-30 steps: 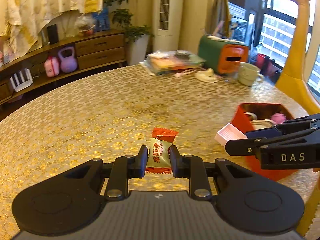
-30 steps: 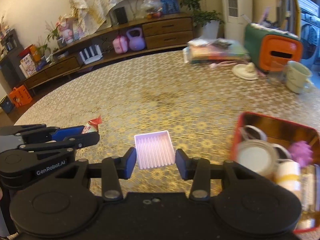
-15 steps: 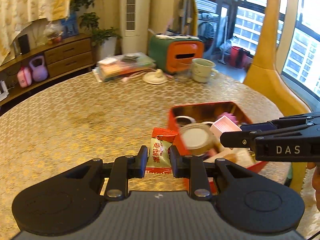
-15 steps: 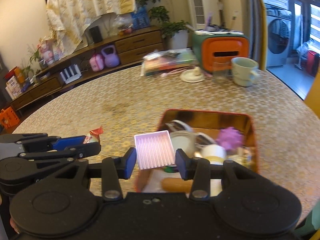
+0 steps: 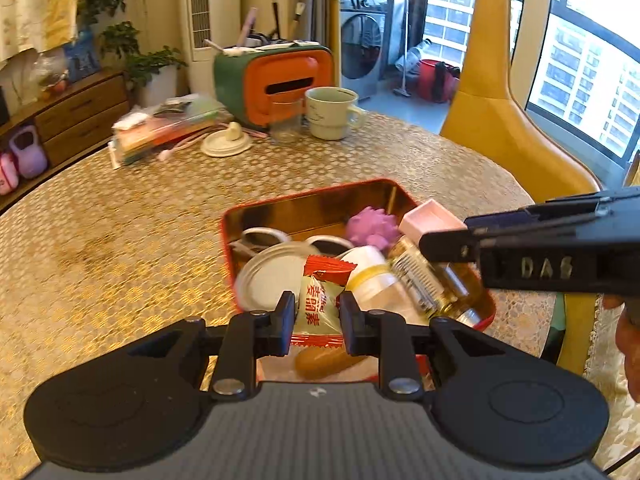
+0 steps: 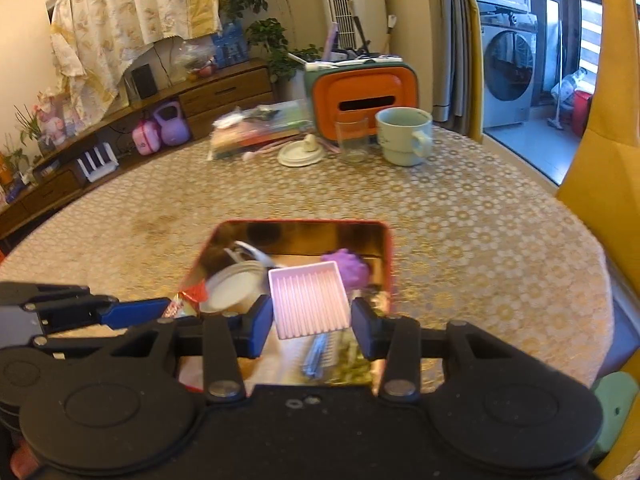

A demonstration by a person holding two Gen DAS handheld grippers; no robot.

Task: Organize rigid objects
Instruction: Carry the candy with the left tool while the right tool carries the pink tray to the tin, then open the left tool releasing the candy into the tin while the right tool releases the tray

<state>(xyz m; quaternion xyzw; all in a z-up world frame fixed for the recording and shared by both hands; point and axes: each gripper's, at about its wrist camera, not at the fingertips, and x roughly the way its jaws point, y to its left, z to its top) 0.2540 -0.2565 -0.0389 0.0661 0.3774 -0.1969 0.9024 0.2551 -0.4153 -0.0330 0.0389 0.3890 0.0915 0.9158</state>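
Both loads are held above the red tin (image 5: 304, 204) near the tabletop's right edge — a sweet (image 5: 319, 306) pinched in the nearly shut left gripper (image 5: 316, 320), a pink tray (image 6: 307, 300) clamped in the half-open right gripper (image 6: 310, 322). Delivery is in hand; next, release over free space is called for.

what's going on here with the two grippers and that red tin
A person is tidying small items into the red tin on the table. The left gripper is shut on a candy packet, and the right gripper is shut on a pink tray. Both are held over the tin, which already contains a lid, a purple ball and bottles. Nothing is released yet.
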